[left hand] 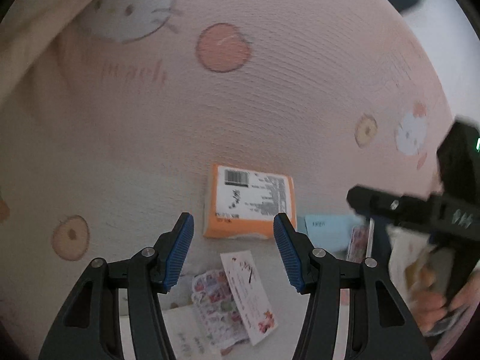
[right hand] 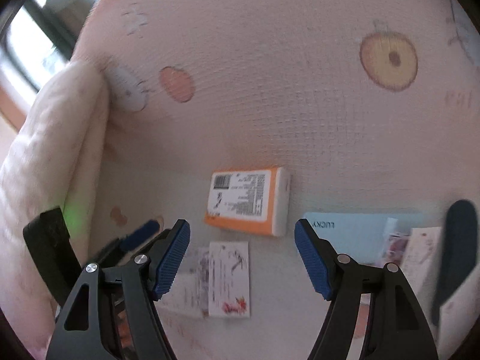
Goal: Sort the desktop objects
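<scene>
both grippers hang with jaws spread and nothing between them above small objects on a pink printed cloth.

the left gripper has its 2 blue pads apart, and between them in the left wrist view sits an orange packet with a white barcode label, lying flat on the cloth. just below it lies a white card overlapping a colourful sticker sheet. a light blue card lies right of the packet. the right gripper is spread wider, holding nothing; in its view the orange packet lies ahead, the white card just below it, and the light blue card to the right. a cream blanket is bunched at the left.
</scene>
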A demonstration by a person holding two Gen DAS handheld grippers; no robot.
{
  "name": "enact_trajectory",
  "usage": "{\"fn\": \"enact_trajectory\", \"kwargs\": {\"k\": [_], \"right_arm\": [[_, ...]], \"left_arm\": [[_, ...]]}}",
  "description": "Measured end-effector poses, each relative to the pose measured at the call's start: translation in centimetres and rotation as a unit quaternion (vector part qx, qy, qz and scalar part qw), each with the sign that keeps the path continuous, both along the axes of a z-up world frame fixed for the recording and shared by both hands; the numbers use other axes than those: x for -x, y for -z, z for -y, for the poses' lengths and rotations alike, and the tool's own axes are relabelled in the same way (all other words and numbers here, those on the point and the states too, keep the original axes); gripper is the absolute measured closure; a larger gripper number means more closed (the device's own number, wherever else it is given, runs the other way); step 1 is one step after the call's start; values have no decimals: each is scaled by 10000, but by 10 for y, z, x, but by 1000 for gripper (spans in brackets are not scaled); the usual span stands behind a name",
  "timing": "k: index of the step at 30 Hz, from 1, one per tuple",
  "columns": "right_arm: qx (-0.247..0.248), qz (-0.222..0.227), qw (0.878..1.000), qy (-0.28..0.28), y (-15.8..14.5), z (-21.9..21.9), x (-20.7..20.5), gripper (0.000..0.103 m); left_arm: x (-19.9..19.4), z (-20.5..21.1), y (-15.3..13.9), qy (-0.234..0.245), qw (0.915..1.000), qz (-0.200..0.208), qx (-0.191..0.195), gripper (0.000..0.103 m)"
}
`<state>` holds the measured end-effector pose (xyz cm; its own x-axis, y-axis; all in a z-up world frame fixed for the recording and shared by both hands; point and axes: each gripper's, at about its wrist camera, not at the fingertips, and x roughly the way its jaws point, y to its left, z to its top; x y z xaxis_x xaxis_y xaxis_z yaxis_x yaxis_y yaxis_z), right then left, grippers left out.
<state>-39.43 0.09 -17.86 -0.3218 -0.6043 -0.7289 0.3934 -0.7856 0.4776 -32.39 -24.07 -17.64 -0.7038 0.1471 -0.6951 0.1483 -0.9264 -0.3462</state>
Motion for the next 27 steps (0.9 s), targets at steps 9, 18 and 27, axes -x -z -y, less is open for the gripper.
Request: {"fn": "enact_trajectory", "kwargs": {"k": [9,18,27], "right_arm": [[245,307,9986,352,30,7,32,41],[-108,693,9971,306,76,29,45,69],[-184,162,9997,-59,59,44,26,99]], "left_arm": [[35,19,29,-188,9970,270,-702,44],[50,7,56,-314,9957,439,-759,85],[53,-35,30,205,9979,75,-614,103]]}}
